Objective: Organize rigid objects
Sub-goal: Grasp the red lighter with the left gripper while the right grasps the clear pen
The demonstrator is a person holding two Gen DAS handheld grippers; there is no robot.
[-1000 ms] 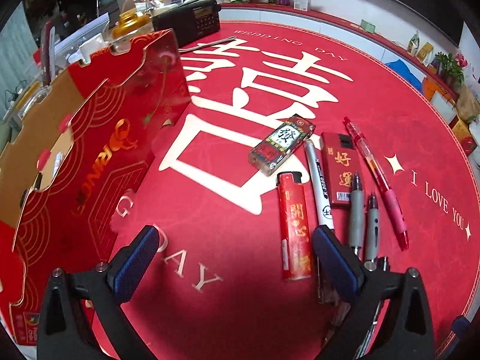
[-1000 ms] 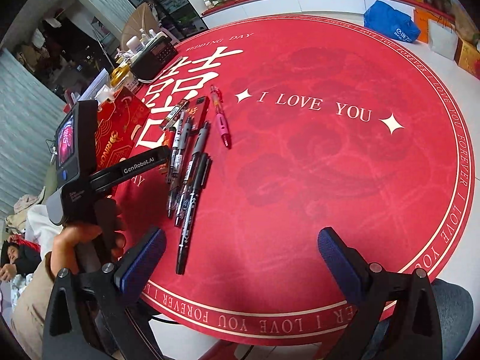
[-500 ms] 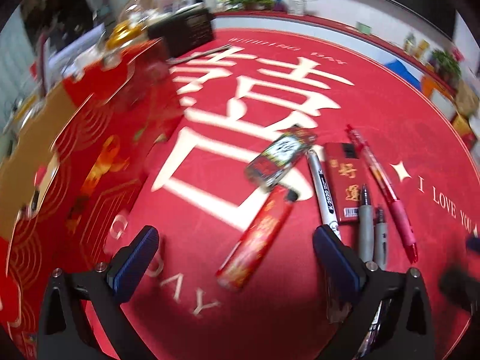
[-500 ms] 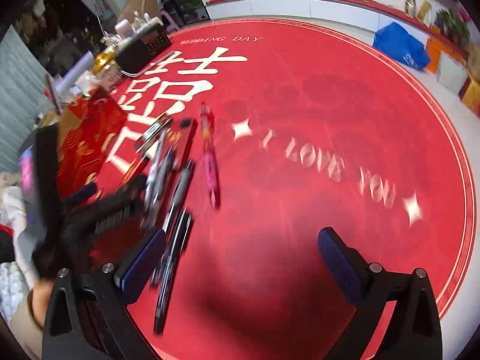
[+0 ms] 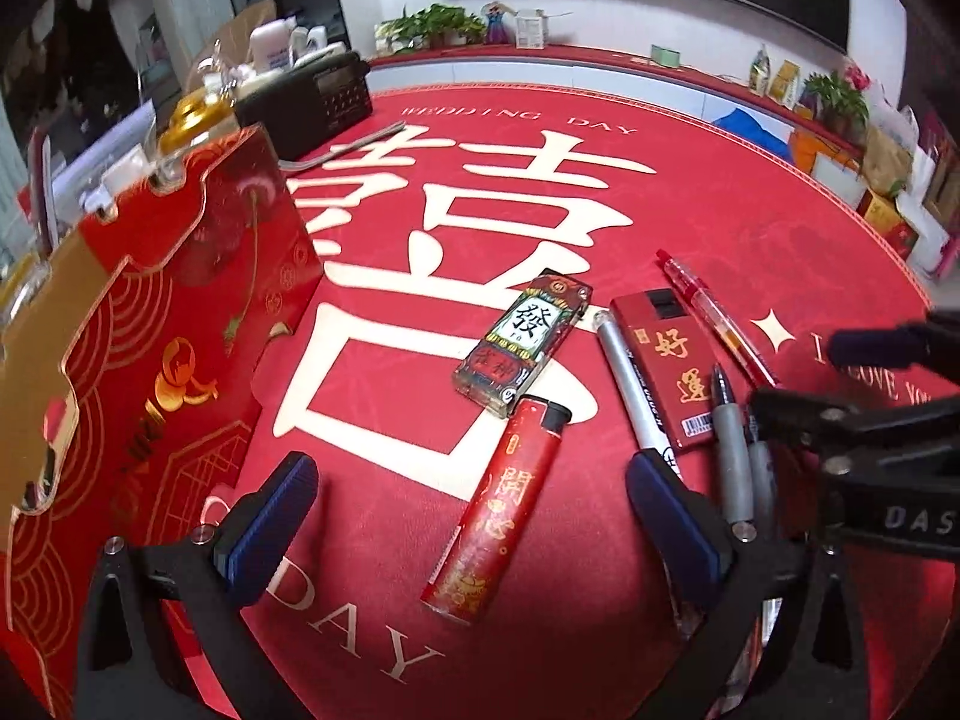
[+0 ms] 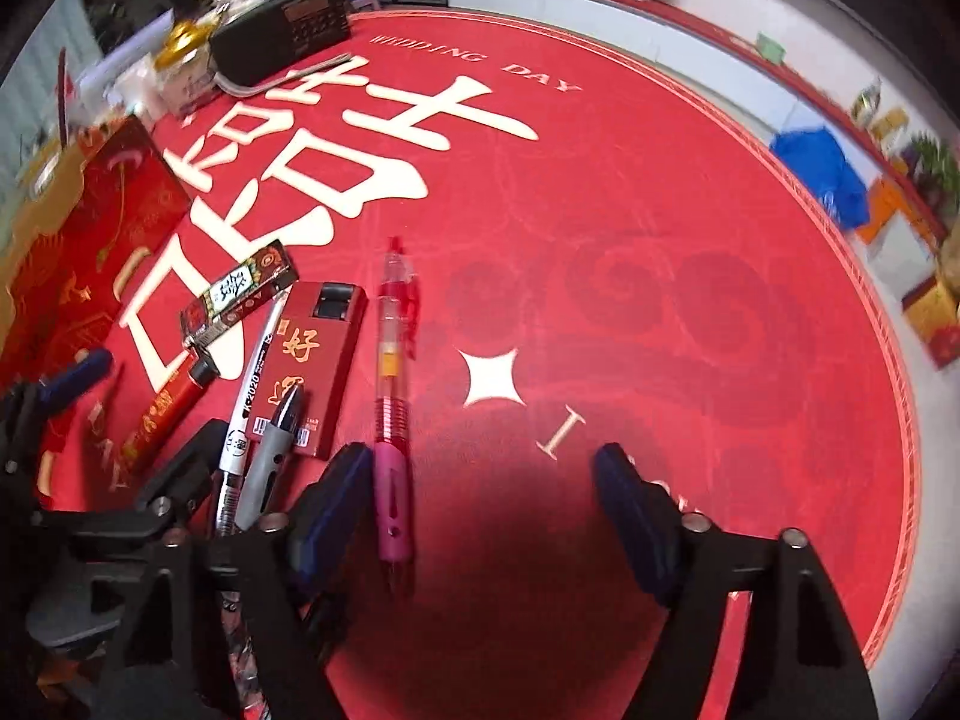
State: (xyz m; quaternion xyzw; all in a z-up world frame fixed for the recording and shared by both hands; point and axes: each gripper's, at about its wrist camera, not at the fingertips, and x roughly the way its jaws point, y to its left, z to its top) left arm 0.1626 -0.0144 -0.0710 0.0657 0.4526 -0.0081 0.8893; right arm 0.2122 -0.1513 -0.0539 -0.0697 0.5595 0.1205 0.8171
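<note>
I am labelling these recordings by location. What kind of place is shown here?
Probably a room in a home or small shop: a round table under a red wedding-day mat, a ledge with potted plants along the wall, and a black radio among bottles.

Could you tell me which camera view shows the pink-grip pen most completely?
The right wrist view: the pink-grip pen lies whole on the mat, from clear barrel to tip, beside one blue pad. In the left wrist view the right gripper covers its pink grip, leaving only the clear upper barrel.
</note>
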